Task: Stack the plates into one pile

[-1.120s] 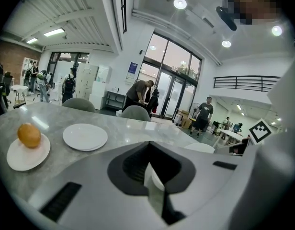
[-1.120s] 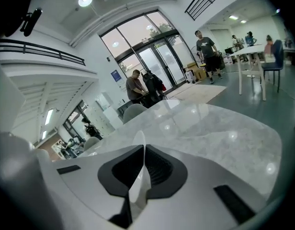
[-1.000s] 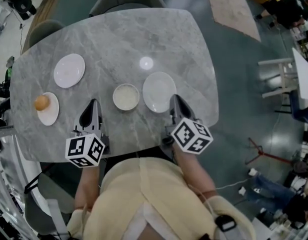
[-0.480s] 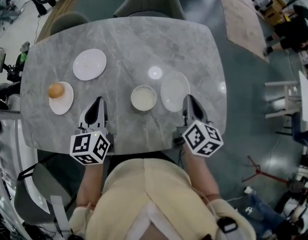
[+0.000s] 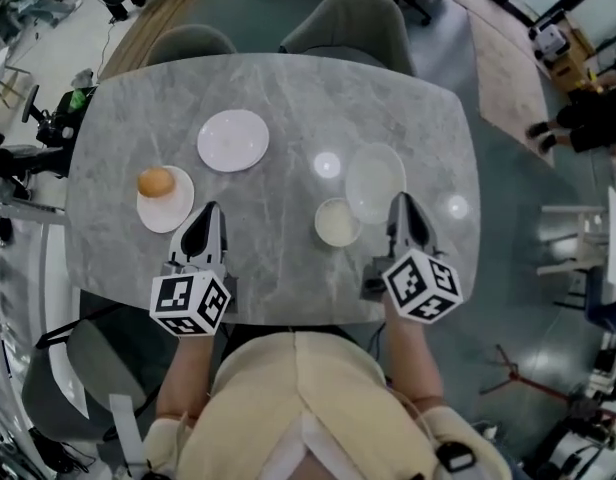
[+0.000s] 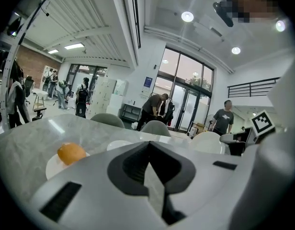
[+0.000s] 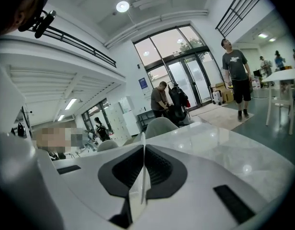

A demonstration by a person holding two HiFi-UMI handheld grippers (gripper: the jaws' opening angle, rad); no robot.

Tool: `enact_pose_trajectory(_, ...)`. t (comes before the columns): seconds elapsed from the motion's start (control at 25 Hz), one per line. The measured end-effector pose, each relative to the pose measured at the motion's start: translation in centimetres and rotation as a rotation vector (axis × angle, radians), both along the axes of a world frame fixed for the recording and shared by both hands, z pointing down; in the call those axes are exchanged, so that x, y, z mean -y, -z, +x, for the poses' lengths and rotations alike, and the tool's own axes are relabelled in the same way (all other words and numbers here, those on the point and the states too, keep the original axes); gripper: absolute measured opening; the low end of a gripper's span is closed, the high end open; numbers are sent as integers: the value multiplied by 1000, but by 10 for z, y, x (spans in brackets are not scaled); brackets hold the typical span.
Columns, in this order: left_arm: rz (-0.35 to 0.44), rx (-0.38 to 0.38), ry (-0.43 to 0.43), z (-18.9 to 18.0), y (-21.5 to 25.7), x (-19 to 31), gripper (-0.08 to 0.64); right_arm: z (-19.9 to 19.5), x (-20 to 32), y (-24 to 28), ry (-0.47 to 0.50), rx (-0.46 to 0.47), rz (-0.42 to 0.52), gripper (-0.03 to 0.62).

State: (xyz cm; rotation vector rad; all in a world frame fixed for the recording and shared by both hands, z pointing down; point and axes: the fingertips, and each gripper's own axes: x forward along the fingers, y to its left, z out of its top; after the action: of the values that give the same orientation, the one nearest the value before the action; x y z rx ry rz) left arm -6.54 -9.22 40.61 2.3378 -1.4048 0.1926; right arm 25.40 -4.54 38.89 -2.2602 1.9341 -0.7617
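Note:
On the grey marble table (image 5: 278, 88) lie an empty white plate (image 5: 232, 140), a white plate (image 5: 171, 211) carrying an orange (image 5: 156, 181), a small white dish (image 5: 337, 221) and a larger white plate (image 5: 374, 182). My left gripper (image 5: 208, 213) is shut and empty, just right of the orange's plate. My right gripper (image 5: 402, 203) is shut and empty too, at the right edge of the larger plate. In the left gripper view the shut tips (image 6: 148, 145) point past the orange (image 6: 71, 153) and the empty plate (image 6: 119, 144). The right gripper view shows only shut tips (image 7: 143, 138) above the tabletop.
Two grey chairs (image 5: 348, 23) stand at the table's far side. The near table edge (image 5: 288, 313) runs just in front of the person's body. People stand by the glass doors (image 7: 162, 99) in the distance. Equipment crowds the floor at the left (image 5: 28, 138).
Both grippers have moved forward over the table with jaws still shut. The left one now sits closer to the plate with the orange. The head camera has shifted too.

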Motion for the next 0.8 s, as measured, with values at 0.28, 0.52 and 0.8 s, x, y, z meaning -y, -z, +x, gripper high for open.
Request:
enact_pose_trajectory(0.28, 6, -2, 47, -55, 1, 18, 3, -39, 41, 18, 18, -23, 36, 12)
enact_pose_trajectory(0.52, -3, 0, 71, -92, 0, 33, 3, -98, 71, 17, 101, 2, 31, 12)
enact_pose_trajectory(0.8, -14, 10, 85, -119, -7, 51, 3, -166, 107, 1, 208, 50, 16, 12)
